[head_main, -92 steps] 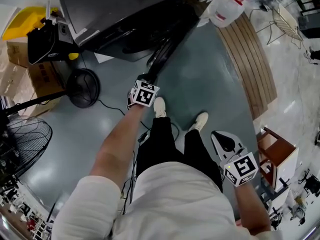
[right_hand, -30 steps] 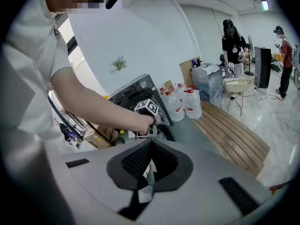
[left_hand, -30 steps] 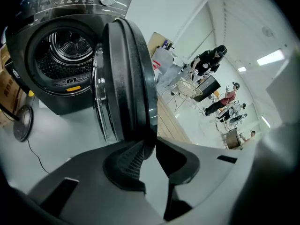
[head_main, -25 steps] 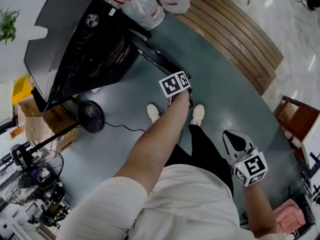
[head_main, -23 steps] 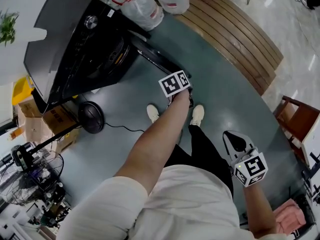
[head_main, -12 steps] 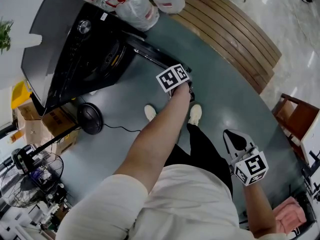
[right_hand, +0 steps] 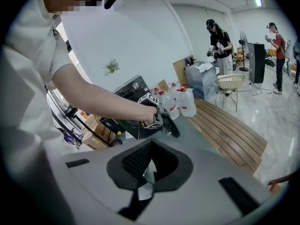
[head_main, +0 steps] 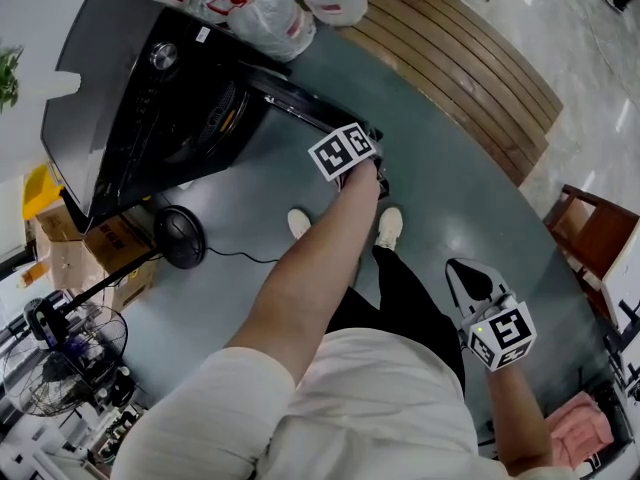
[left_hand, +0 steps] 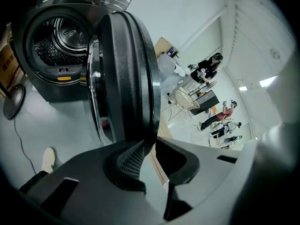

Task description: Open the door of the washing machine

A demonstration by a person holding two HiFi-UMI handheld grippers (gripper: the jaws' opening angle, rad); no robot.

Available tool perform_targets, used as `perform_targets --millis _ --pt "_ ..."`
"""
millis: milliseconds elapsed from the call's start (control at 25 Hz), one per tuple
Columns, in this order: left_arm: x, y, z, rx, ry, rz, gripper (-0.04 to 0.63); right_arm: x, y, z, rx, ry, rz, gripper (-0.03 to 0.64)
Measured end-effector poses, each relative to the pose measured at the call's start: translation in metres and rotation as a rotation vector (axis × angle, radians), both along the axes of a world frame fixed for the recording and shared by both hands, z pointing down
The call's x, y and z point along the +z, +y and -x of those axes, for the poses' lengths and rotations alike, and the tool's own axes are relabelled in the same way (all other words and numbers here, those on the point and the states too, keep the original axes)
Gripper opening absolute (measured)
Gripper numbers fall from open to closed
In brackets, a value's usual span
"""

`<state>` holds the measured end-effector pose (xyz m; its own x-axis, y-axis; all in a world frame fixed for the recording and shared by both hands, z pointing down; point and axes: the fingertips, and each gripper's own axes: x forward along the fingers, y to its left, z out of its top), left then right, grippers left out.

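Left gripper view: my left gripper (left_hand: 151, 144) pinches rim of door (left_hand: 124, 74), door wide off washing machine (left_hand: 51, 86). Grip thin, may slip off. Right gripper (right_hand: 149, 146), near right: jaws pressed together, empty.

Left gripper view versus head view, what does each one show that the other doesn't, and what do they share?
Only the left gripper view: the perforated steel drum inside the washing machine, the left gripper with its jaws closed on the rim of the door, and people far off in the room. Only the head view: the right gripper held low at the person's side, the plastic jugs, the wooden bench, the standing fan. Both: the black washing machine, its door swung open, and the round dial.
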<state>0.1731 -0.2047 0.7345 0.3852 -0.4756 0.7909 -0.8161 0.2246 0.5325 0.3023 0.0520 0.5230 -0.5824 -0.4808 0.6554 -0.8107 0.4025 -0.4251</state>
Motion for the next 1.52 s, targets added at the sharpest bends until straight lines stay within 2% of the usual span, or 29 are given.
perform_targets --millis 320,680,800,1160,1520 --pt "0.000 0.001 0.001 -0.007 -0.013 0.002 0.086 0.000 -0.001 -0.002 -0.003 -0.005 -0.006 0.009" --pt "-0.015 0.006 -0.002 0.033 0.001 -0.024 0.084 -0.004 -0.004 0.001 -0.014 -0.011 -0.029 0.009" --pt "-0.028 0.009 -0.005 0.062 0.015 -0.055 0.084 -0.008 -0.008 0.004 -0.025 -0.013 -0.045 0.009" --pt "-0.100 0.041 -0.012 0.285 0.050 -0.243 0.074 -0.024 -0.022 0.017 -0.093 -0.013 -0.121 0.009" --pt "-0.217 0.123 0.007 0.521 0.098 -0.446 0.048 -0.063 -0.034 0.043 -0.204 -0.018 -0.239 0.009"
